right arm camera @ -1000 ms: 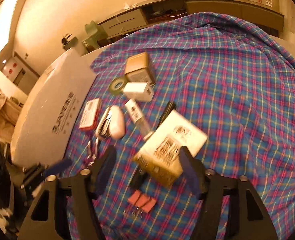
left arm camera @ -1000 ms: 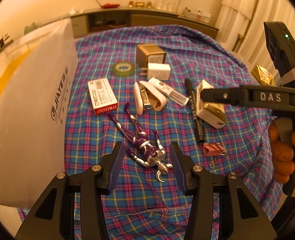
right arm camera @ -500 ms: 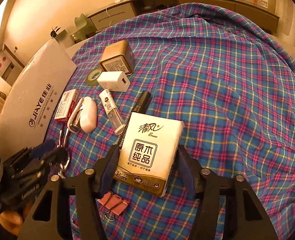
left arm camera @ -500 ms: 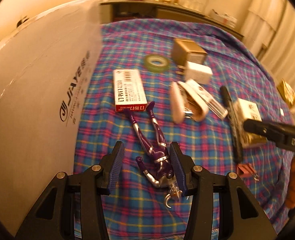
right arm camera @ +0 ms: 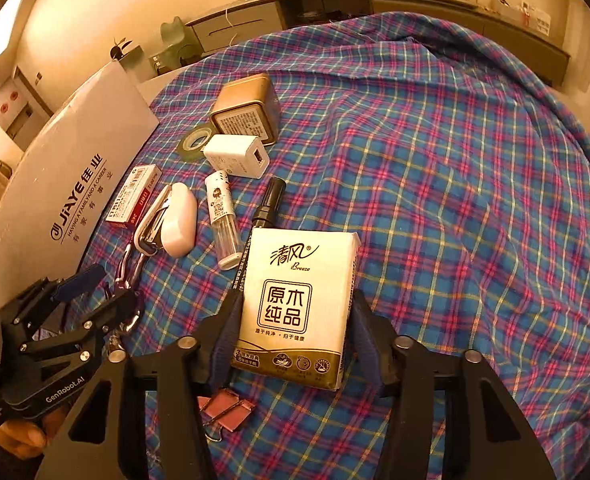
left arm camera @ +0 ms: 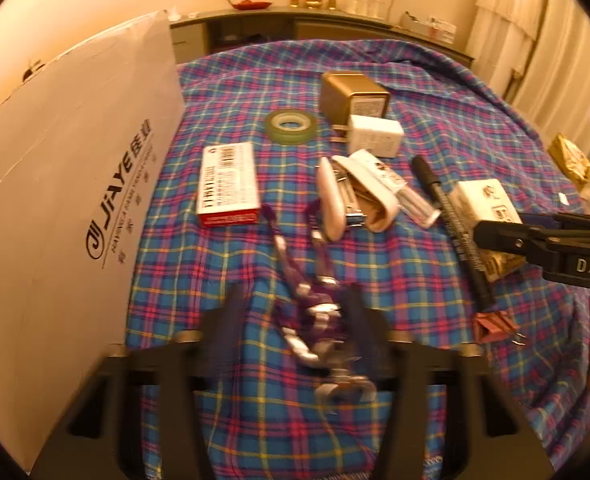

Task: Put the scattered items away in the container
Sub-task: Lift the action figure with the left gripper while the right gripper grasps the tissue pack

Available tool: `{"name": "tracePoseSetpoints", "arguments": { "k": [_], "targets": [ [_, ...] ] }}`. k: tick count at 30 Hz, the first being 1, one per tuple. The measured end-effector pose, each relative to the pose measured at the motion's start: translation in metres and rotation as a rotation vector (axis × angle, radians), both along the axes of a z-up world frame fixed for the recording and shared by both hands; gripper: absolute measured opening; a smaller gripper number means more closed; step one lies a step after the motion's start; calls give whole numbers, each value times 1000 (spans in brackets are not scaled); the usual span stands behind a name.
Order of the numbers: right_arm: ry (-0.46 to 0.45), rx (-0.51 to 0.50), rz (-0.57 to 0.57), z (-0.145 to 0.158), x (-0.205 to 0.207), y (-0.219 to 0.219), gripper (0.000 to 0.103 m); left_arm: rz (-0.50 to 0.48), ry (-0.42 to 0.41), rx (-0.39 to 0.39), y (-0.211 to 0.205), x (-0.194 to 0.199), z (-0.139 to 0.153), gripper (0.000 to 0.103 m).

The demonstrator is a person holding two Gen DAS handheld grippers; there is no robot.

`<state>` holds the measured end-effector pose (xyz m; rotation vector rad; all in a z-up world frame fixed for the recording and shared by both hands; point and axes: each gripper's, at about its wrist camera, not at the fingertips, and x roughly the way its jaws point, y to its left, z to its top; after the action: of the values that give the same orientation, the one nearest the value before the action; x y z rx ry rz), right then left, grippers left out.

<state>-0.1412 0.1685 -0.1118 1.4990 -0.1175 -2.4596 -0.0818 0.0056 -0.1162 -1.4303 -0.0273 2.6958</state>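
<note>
A purple and silver toy figure (left arm camera: 315,312) lies on the plaid cloth between the blurred fingers of my left gripper (left arm camera: 295,312). Its jaws are closing. The figure touches the right finger, and a gap shows at the left finger. My right gripper (right arm camera: 297,312) is closing on a cream tissue pack (right arm camera: 295,300), with both pads against its sides. The left wrist view shows that pack (left arm camera: 483,200) too, at the right under the right gripper. A large white cardboard box (left arm camera: 75,200) printed JIAYE stands along the left side.
On the cloth lie a red staple box (left arm camera: 227,184), a white stapler (left arm camera: 335,196), a tape roll (left arm camera: 291,126), a gold tin (left arm camera: 353,94), a white charger (left arm camera: 375,140), a black marker (left arm camera: 455,232) and a pink binder clip (left arm camera: 493,326). The cloth's edge runs close below both grippers.
My left gripper came forward over the toy figure and its jaws narrowed. The right jaws closed in onto the tissue pack, which now sits squarely between them.
</note>
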Motion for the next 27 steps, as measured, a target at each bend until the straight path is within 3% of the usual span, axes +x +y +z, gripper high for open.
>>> {"name": "tracePoseSetpoints", "arguments": {
  "k": [11,17,27],
  "targets": [
    [65,-50,13,17,14,-3,52,-6,85,98,-12,9,30,33],
    [94,-102,34,27,22,-6,52,-15,143,124,-20,22,50,33],
    [129,-104,45,34,34,-17,52,-28,211,138,-27,35,76,33]
  ]
}}
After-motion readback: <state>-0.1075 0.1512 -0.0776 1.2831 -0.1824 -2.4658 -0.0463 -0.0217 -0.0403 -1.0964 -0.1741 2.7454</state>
